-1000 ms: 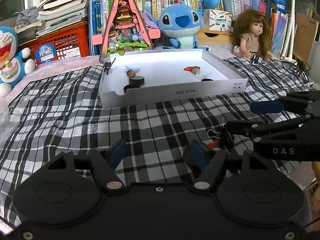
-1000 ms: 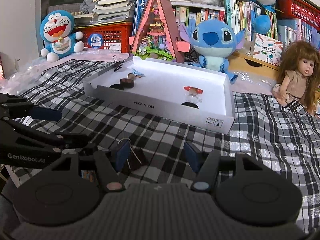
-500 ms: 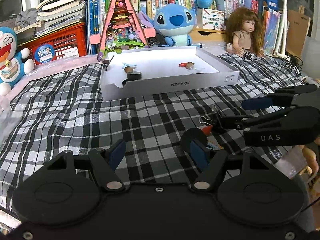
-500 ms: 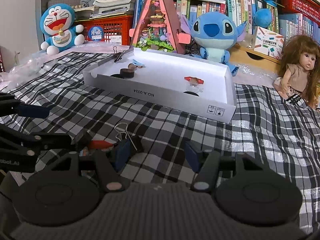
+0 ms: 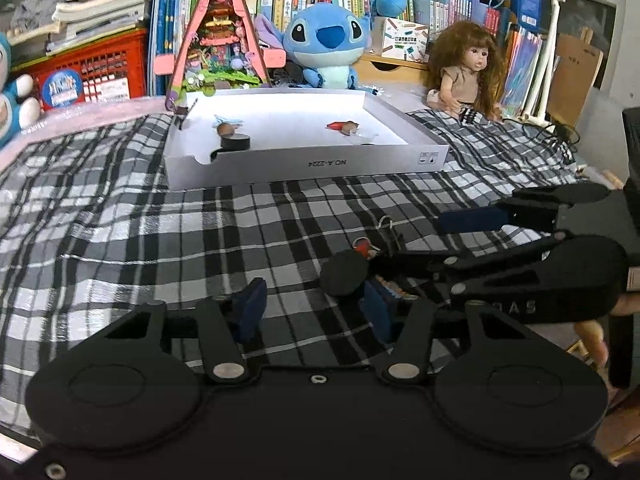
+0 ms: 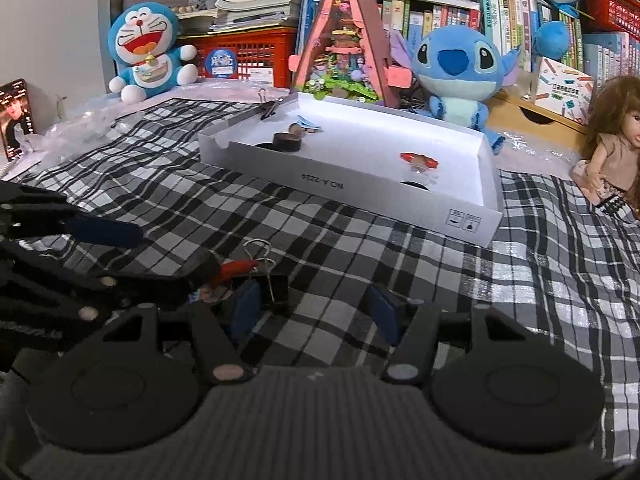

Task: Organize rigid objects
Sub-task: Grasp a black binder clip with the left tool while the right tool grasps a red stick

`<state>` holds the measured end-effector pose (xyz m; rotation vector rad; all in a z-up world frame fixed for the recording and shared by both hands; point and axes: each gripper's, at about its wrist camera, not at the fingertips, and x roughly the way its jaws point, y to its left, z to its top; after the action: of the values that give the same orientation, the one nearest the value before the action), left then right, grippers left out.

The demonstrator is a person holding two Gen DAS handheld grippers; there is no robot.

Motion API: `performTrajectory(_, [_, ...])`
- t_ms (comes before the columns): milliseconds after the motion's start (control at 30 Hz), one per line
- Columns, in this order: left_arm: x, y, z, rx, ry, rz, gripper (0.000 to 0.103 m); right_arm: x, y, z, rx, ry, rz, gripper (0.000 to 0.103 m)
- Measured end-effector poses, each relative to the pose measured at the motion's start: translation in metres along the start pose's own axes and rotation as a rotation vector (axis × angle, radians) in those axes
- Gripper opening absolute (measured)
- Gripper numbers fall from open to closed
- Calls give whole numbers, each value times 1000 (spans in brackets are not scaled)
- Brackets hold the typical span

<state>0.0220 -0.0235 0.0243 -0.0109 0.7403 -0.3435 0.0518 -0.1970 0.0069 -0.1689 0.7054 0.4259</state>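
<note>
- A small pile of hard little things is lying on the black-and-white checked cloth point(image 5: 168, 240), near the front edge, well apart from the white cardboard tray point(image 5: 304, 164).
- The black metal binder clip with silver wire handles point(image 6: 268, 280) is sitting at the right end of the pile. It is looking light and stiff, and I think its smooth sides could slip. The wire handles are thin and floppy, so the black body is the better place to pinch.
- A small red piece point(image 6: 236, 268) is poking out beside the clip. It is too small and too hidden for me to tell what it is. It is probably very light.
- The left gripper point(image 5: 312, 308) is closing its jaws. Nothing is sitting between them, only cloth, so it is not pinching anything. The pile is just beside its right blue pad point(image 5: 376, 312).
- The right gripper point(image 6: 316, 312) is holding its jaws wide apart and empty. The clip is right beside its left blue pad point(image 6: 244, 310), not between the pads.
- The tray is already holding a few little things, such as a flat black round piece point(image 5: 235, 143) and a red-topped small thing point(image 5: 342, 126). I guess the pile is going there too.
</note>
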Motion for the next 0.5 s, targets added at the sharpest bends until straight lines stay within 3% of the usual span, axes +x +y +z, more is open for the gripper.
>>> performTrajectory(133, [4, 2, 2, -25, 5, -19, 37, 1, 3, 0, -4, -1, 15, 73])
performTrajectory(500, [4, 10, 5, -48, -11, 15, 35, 12, 8, 1, 27, 7, 47, 73])
